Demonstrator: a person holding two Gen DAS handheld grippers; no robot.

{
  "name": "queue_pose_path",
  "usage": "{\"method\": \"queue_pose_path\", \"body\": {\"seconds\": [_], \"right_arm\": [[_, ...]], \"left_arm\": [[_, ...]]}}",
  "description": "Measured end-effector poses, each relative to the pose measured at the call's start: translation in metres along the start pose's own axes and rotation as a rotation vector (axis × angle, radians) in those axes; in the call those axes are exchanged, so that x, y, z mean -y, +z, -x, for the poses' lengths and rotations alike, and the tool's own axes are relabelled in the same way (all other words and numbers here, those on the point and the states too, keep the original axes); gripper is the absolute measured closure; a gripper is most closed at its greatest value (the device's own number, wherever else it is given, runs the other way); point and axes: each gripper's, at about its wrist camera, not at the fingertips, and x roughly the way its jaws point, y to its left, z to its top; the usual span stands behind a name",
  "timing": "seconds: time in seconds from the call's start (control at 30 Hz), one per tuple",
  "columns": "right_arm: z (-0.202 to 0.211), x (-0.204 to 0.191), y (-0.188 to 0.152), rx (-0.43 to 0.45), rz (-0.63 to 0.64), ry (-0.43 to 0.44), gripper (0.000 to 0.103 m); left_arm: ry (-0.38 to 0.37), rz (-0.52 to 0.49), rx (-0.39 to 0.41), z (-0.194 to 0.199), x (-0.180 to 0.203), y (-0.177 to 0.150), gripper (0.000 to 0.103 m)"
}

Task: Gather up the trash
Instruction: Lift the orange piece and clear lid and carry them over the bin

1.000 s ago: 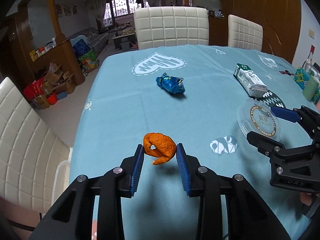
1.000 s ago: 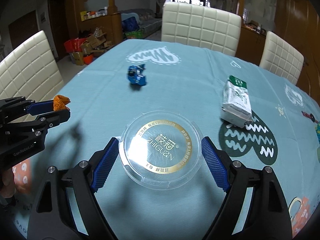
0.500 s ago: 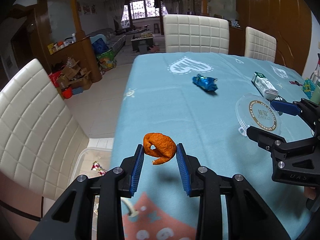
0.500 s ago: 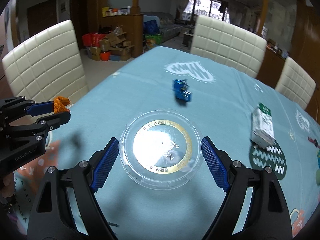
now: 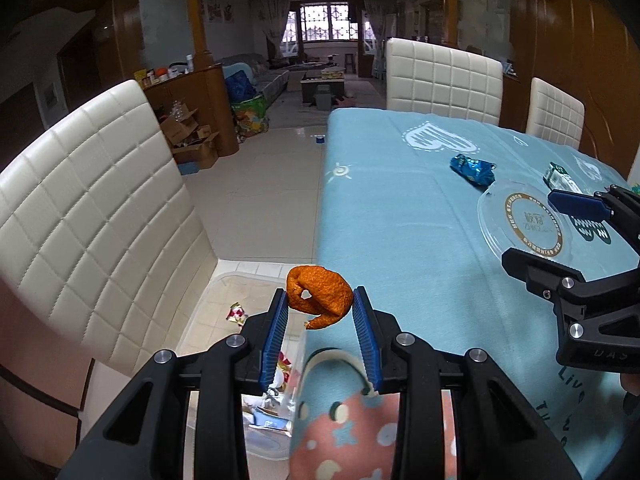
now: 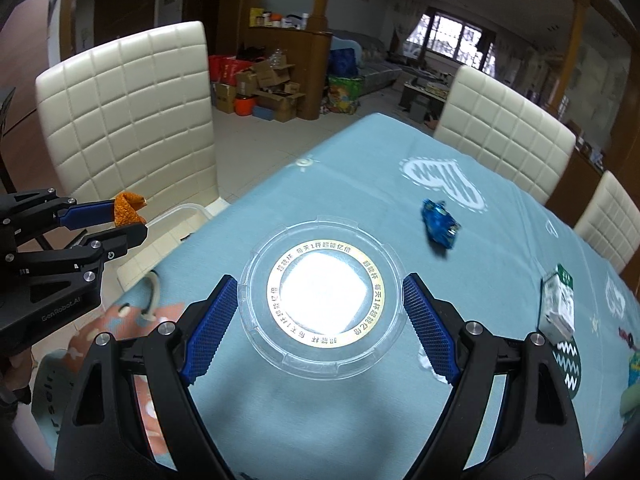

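My left gripper (image 5: 320, 312) is shut on an orange peel (image 5: 320, 298) and holds it at the table's left edge, above a clear plastic bin (image 5: 240, 280) on the floor with scraps in it. My right gripper (image 6: 318, 300) is shut on a clear round plastic lid (image 6: 320, 292) with a gold ring, held above the blue tablecloth (image 6: 360, 192). The left gripper with the peel (image 6: 128, 208) shows at the left of the right wrist view. The lid (image 5: 520, 224) shows at the right of the left wrist view.
A crumpled blue wrapper (image 6: 440, 224) and a white-green carton (image 6: 558, 304) lie on the table. White padded chairs (image 5: 92, 208) stand around it; one is beside the bin. Boxes and clutter stand against the far wall.
Both grippers have moved left, carrying the peel and the lid. The peel went from over the table to its left edge, over the floor bin.
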Motion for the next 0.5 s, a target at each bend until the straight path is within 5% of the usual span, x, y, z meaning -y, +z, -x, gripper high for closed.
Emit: {"method": "queue_pose_path", "body": {"seconds": [0.5], "right_arm": [[-0.008, -0.054, 0.016, 0.007, 0.098, 0.029, 0.020]], "left_arm": [[0.079, 0.074, 0.019, 0.012, -0.048, -0.022, 0.070]]}}
